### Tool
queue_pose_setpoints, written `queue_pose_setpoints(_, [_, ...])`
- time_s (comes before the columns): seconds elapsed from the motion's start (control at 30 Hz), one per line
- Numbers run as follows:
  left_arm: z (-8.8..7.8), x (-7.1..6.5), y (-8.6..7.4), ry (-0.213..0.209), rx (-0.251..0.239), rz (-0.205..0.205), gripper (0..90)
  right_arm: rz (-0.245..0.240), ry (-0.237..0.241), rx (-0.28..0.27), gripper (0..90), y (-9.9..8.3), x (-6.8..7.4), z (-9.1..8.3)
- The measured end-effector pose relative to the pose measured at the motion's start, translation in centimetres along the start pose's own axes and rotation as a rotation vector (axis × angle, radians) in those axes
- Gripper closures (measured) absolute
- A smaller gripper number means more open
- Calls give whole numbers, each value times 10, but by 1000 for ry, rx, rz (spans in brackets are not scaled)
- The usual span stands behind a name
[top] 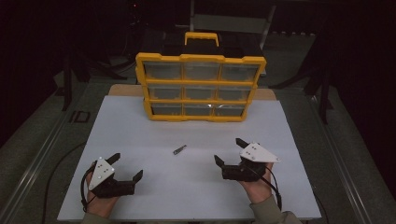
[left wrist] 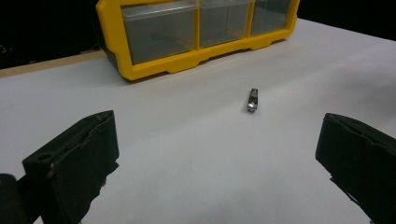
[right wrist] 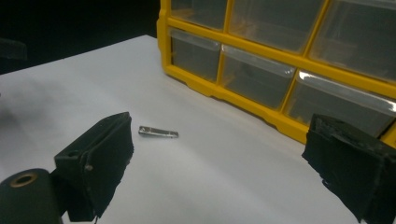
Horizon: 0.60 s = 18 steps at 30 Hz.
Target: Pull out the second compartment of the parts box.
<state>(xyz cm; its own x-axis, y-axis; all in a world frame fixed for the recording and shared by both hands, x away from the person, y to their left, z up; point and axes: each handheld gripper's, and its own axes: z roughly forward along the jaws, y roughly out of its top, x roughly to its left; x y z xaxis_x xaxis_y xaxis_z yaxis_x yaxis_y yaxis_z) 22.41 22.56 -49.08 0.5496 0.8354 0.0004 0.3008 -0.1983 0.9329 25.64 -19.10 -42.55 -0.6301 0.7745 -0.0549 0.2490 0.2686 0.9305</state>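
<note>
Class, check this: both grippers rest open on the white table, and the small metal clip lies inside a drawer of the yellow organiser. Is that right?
Not quite. The small metal clip lies on the bare white table, apart from the yellow organiser with clear drawers, as the high view shows. The left gripper and right gripper do rest open.

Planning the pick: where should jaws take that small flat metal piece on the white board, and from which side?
Grip the small flat metal piece across its narrow width at mid-length, coming straight down. It lies flat on the white board, apart from the yellow drawer organizer. The right gripper, jaws open, looks slightly nearer than the left.
</note>
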Motion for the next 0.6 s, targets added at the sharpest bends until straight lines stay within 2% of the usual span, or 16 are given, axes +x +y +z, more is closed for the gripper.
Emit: queue_pose_setpoints(0.6, [0,0,0,0,2,1,0,-19,6,-11,79,21,4,17])
